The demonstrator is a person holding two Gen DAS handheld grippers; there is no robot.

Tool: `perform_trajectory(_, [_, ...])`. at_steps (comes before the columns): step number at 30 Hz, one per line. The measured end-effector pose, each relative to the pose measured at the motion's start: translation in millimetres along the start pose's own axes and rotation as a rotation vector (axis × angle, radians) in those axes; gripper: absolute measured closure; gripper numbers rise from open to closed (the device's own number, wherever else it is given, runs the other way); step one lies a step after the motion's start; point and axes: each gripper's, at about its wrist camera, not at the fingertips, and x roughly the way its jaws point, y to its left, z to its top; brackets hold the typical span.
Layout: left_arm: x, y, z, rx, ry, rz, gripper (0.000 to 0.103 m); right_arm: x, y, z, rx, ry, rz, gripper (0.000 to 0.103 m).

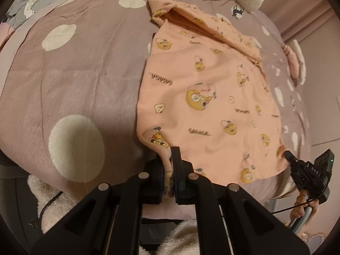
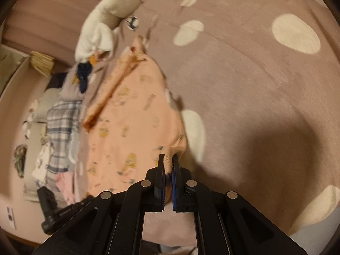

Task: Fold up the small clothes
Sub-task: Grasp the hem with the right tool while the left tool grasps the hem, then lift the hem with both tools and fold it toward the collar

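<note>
The left gripper [image 1: 167, 159] pinches one near corner of the peach garment [image 1: 204, 97] on the dotted blanket [image 1: 85, 74]. The right gripper [image 2: 169, 163] pinches the other corner. Only the right wrist view shows the plaid cloth [image 2: 61, 123] beyond the blanket's edge.

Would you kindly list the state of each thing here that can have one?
Peach shirt: spread flat on the blanket, one sleeve folded across it, near hem pinched at both corners.
Left gripper: shut on the shirt's hem corner.
Right gripper: shut on the other hem corner.
Blanket: spread out, mostly smooth.
White plush toy: lying beyond the shirt.
</note>
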Motion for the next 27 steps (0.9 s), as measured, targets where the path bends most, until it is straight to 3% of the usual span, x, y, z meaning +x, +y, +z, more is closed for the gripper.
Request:
perform_trajectory(4, [-4.3, -1.4, 4.0, -0.036, 0.007, -0.100, 0.097, -5.2, 13.3, 2.4, -0.007, -0.018, 0.105, 0.101])
perform_trajectory(8, [-14.0, 2.6, 11.1, -0.089, 0.002, -0.209, 0.097, -11.2, 23.0, 9.0, -0.021, -0.046, 0.151, 0.101])
perform_trajectory(15, [-31.9, -2.5, 30.1, -0.073, -0.064, -0.188, 0.098, -18.8, 43.4, 26.2, -0.068, -0.081, 0.173, 0.101])
perform_trajectory(22, [-40.6, -2.1, 52.8, -0.099, -0.103, -0.234, 0.099, -15.5, 70.3, 51.7, -0.117, -0.105, 0.210, 0.101])
perform_trajectory(27, [-46.1, 5.2, 67.4, -0.195, -0.162, -0.305, 0.099, -12.2, 86.7, 72.3, -0.144, -0.110, 0.217, 0.101])
